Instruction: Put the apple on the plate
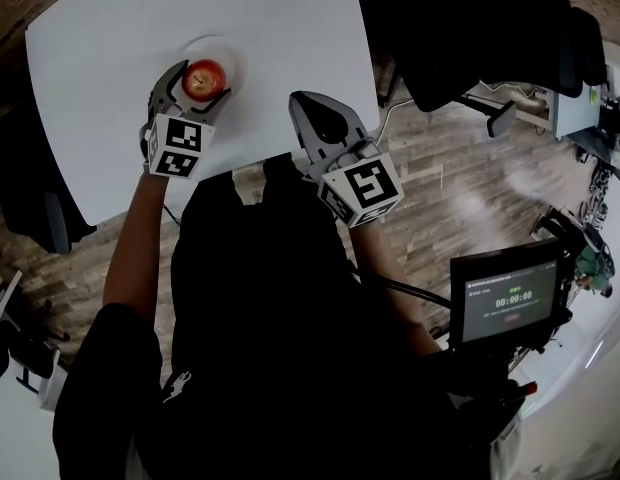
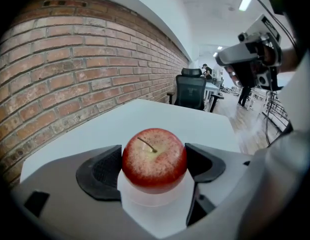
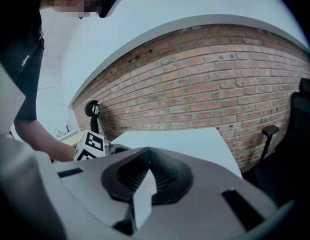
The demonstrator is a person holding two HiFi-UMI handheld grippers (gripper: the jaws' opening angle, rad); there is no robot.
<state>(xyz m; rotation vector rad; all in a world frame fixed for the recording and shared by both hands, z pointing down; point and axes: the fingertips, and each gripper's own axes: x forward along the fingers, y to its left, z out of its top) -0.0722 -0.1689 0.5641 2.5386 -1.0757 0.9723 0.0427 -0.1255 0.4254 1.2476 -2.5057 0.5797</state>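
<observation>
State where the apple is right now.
In the head view the apple is at upper left, gripped by the left gripper just above the white plate, on the white table.

Overhead, 2 low views; shared table [image 1: 110, 48]

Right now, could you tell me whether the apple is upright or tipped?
Upright: the apple shows its stem on top in the left gripper view.
</observation>
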